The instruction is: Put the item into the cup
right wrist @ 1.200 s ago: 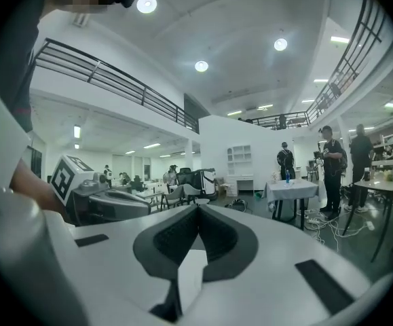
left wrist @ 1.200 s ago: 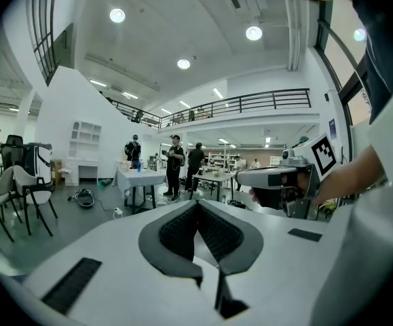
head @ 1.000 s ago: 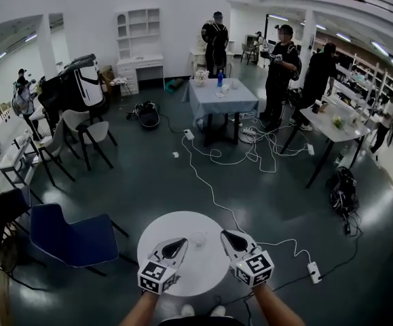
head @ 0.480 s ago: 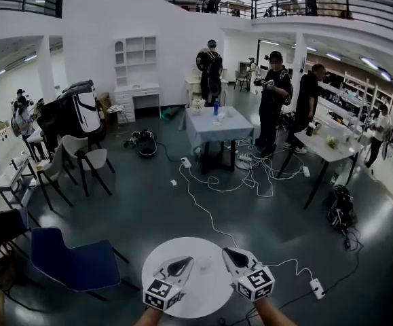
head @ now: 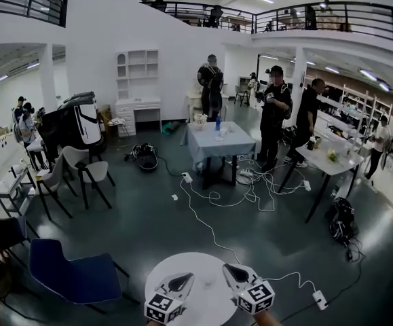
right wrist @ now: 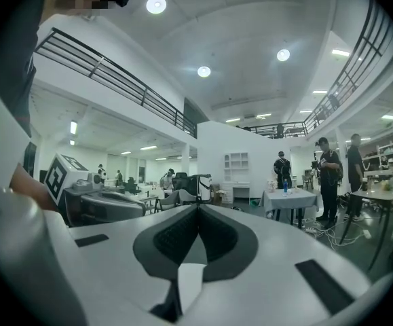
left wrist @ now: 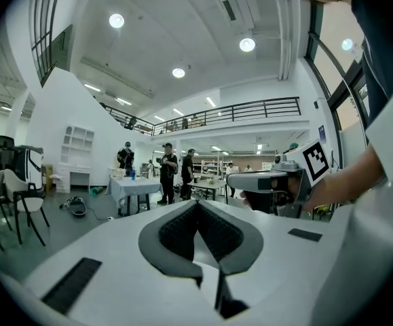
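L hand-held gripper & R hand-held gripper both pressed together, nothing betw jaws; both over round white table.

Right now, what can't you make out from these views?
- Cup, item: head view, neither can be made out on the table; too small, partly behind the left gripper and right gripper.
- Table top: both gripper views look level, over it.
- Table's near rim: head view, behind the grippers, at the bottom edge.
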A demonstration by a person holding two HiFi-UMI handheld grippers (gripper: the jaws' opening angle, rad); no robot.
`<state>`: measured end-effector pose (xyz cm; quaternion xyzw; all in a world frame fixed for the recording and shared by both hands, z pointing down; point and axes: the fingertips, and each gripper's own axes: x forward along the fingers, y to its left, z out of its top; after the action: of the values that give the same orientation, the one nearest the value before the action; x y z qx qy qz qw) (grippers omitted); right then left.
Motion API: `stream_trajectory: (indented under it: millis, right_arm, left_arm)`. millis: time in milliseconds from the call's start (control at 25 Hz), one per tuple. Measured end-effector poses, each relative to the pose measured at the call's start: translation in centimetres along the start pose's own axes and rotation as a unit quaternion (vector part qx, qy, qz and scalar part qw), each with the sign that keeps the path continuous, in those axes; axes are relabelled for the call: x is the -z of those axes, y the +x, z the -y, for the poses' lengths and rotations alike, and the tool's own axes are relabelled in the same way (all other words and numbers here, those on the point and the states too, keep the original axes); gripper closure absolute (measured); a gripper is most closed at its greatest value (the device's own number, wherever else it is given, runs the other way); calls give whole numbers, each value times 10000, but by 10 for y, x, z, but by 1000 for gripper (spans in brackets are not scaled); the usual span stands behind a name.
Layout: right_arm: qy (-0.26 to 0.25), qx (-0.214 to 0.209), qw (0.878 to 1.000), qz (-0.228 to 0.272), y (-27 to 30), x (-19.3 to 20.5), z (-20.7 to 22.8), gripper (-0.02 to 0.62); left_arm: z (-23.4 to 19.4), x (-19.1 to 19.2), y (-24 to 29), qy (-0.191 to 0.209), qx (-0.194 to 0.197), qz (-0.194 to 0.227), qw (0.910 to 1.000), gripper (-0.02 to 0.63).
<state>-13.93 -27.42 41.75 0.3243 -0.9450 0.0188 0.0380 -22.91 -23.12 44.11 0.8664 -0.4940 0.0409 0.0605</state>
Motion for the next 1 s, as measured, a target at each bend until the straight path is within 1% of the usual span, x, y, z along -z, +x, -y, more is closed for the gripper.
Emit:
stream_trajectory:
  millis: [80, 240, 600, 680, 800, 1000]
  right_arm:
    - [49, -23, 10000, 6, 3, 5, -1, 578]
    - [35, -119, 9999, 50, 12, 2, -3, 578]
    - [-67, -215, 9996, 144, 2, -16, 3, 578]
    - [-73, -224, 9996, 154, -6, -21, 5, 578]
    - [-55, -226, 9996, 188, -20, -23, 11, 578]
    - [-34, -284, 9993, 245, -55, -17, 14, 578]
  left_arm:
    - [-4, 5, -1, -55, -48, 60, 10000, 590]
    - [-10, 1, 0, -127, -109, 201, 9997, 589]
    - [-1, -17, 3, -114, -250, 206, 9994, 590]
    - [5, -18, 4, -32, -246, 200, 9995, 591]
    - [23, -17, 6, 81, -208, 75, 9997, 589]
    - [58, -10, 5, 179, -298, 144, 9993, 589]
